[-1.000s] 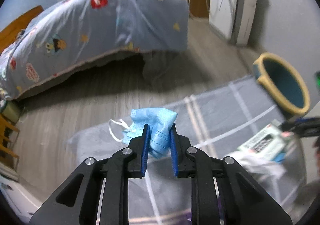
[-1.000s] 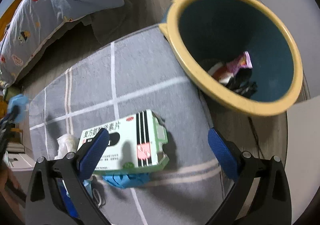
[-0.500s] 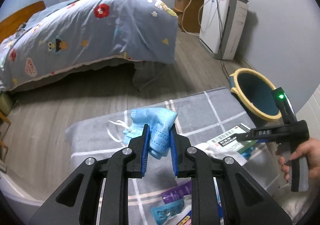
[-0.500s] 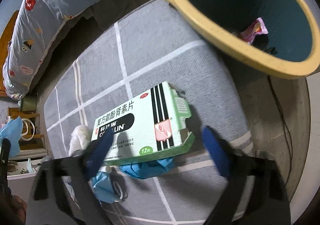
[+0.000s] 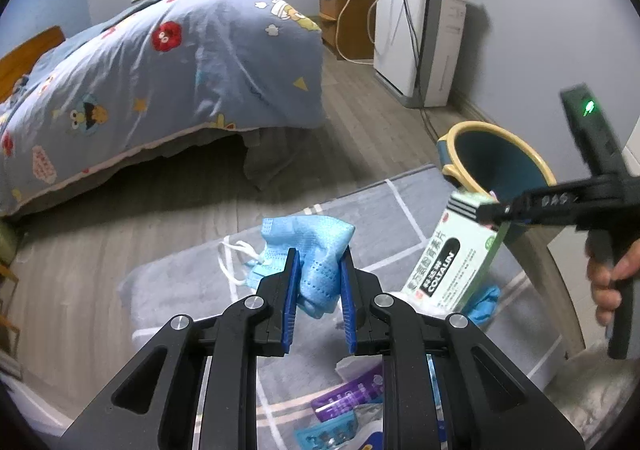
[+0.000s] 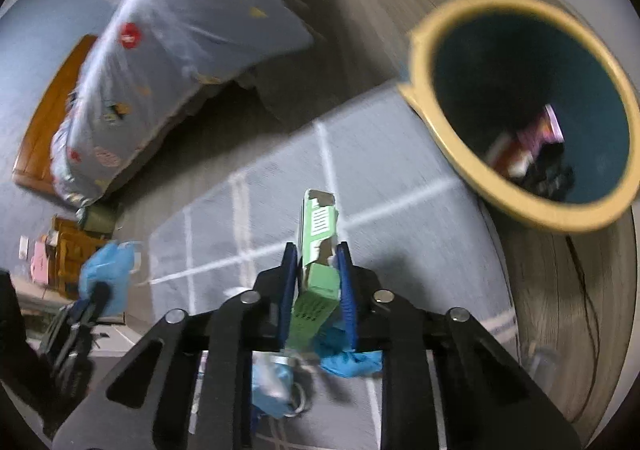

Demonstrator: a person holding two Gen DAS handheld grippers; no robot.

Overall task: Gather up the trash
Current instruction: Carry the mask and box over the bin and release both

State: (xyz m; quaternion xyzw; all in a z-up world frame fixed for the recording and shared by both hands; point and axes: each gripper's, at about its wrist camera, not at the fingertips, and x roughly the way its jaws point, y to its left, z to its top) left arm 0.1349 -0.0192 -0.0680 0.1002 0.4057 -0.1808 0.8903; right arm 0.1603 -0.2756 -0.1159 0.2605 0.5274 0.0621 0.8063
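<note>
Left gripper (image 5: 318,282): blue pads pinched narrow on a crumpled blue face mask (image 5: 308,246), white ear loops hanging off its left side, held above the grey checked rug (image 5: 192,282). Right gripper (image 6: 318,274): fingers closed to a narrow gap on a green medicine box (image 6: 318,250), gripped on edge and lifted off the rug.

Left view only: purple wrapper (image 5: 348,396) and a blue blister pack (image 5: 326,430) on the rug under the fingers; box's printed face (image 5: 456,258); person's hand (image 5: 612,278) on the right gripper's handle. Right view only: blue glove (image 6: 348,360) below the box; wrappers (image 6: 536,138) inside the yellow-rimmed bin (image 6: 436,134), just off the rug's far corner. Beyond: bed with patterned duvet (image 5: 160,62).
</note>
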